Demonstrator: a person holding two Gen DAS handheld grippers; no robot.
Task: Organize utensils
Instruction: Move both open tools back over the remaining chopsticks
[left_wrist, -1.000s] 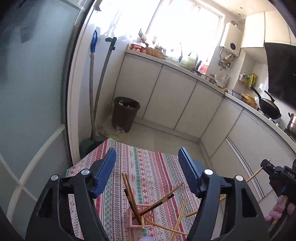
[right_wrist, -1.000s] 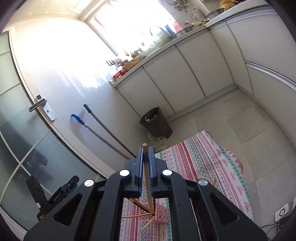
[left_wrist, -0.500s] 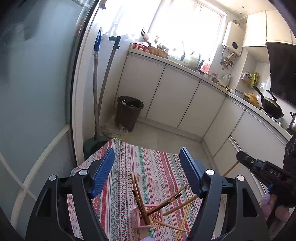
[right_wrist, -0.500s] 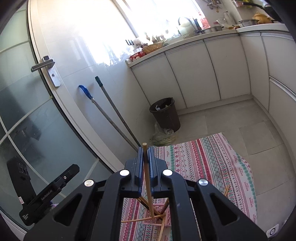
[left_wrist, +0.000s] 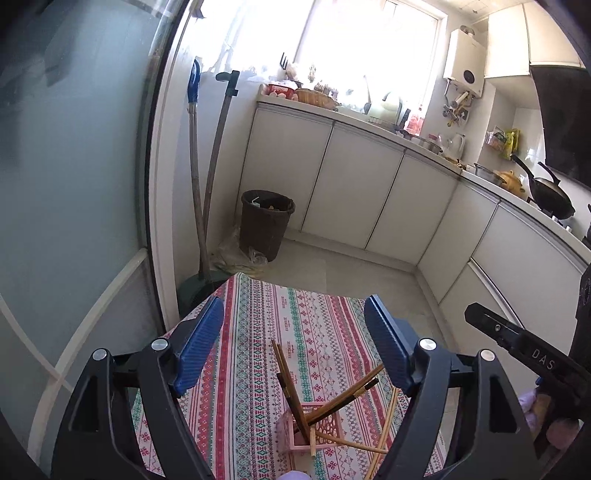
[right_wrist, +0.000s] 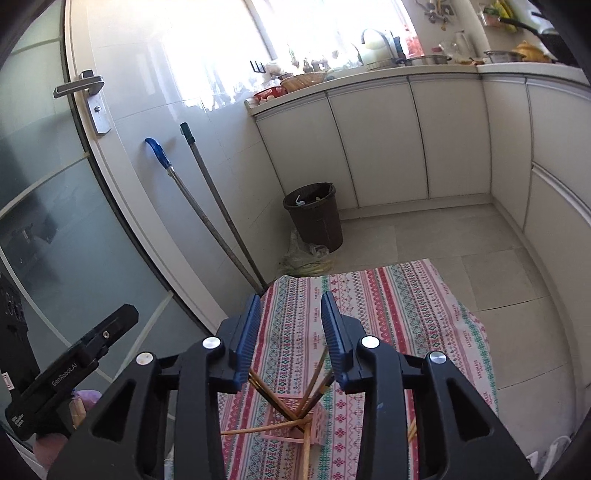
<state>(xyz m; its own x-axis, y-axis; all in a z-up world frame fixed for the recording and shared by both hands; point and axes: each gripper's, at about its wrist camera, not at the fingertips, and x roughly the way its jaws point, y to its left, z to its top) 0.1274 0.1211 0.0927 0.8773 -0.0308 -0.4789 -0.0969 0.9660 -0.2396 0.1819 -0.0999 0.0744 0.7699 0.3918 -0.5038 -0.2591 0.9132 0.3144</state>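
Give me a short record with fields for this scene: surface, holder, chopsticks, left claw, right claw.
surface: striped patterned tablecloth
holder: small pink lattice basket on the cloth
chopsticks: several lean in the basket; others lie loose beside it
left claw: open, nothing between its pads
right claw: jaws opening above the basket, nothing clamped

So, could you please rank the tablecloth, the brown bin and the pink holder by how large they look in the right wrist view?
1. Tablecloth, clearly the largest.
2. Brown bin.
3. Pink holder.
The bin stands farther from the camera than the holder, so the order of the last two is by appearance only.
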